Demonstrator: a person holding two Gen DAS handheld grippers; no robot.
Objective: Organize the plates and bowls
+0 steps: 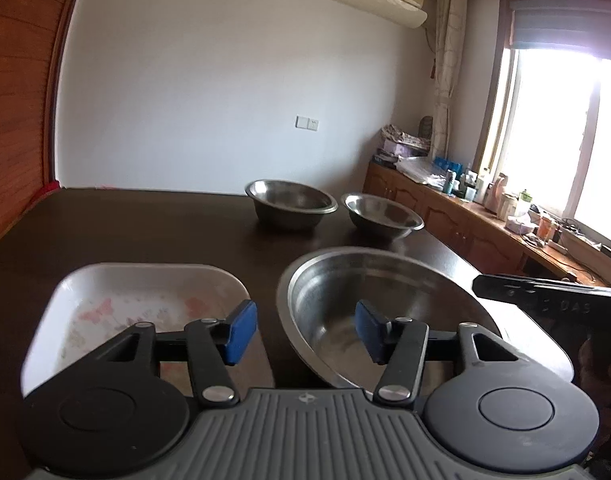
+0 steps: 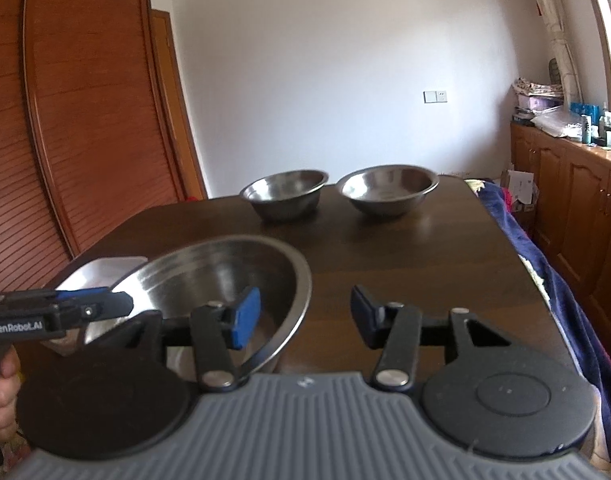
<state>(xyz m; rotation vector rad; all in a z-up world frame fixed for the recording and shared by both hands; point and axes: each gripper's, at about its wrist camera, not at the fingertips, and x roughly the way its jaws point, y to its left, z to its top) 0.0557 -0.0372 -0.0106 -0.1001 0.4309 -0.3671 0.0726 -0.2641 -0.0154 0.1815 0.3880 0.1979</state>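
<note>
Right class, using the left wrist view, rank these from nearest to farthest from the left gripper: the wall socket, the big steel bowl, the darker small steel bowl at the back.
From the left gripper:
1. Big steel bowl, right under the gripper's right finger, near edge of the table.
2. Darker small steel bowl, far side of the table, left of its shinier twin.
3. Wall socket, on the white wall beyond the table.

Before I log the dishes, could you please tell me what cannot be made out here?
- White tray, left wrist view: near part hidden behind the left tongs.
- Large steel bowl, right wrist view: near rim hidden behind the right tongs.
- Sideboard clutter: too small to identify.
</note>
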